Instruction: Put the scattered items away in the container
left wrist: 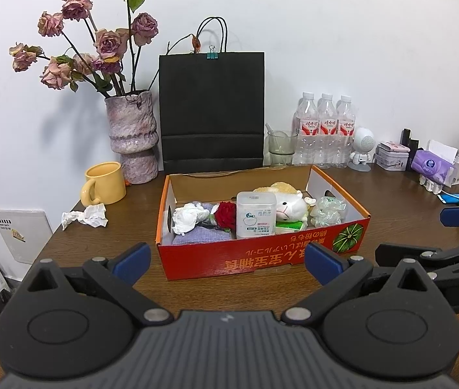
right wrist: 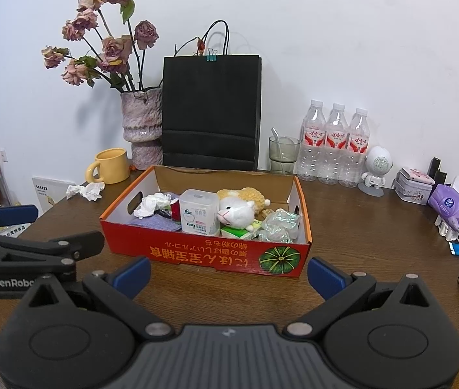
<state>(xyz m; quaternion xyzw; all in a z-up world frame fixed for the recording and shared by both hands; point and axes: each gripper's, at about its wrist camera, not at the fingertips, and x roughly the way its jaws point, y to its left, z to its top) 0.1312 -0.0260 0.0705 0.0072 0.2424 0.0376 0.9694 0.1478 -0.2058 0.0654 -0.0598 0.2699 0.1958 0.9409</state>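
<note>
Both the left gripper (left wrist: pixel 227 264) and right gripper (right wrist: pixel 229 275) hover spread wide and empty before the red cardboard box (left wrist: pixel 261 259) mid-table, holding a plush lamb (left wrist: pixel 289 206), white canister (left wrist: pixel 256 215) and, seemingly, a crumpled tissue (left wrist: pixel 187 217); another crumpled tissue (left wrist: pixel 83 215) lies outside by the yellow mug (left wrist: pixel 104 183).

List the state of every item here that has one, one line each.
left gripper: open, empty
right gripper: open, empty
red box: open-topped, holding items
plush toy: lying in the box
white container: upright in the box
crumpled tissue: loose on the table, outside the box
yellow mug: upright
black bag: upright, clipped at top
water bottles: upright, capped
</note>
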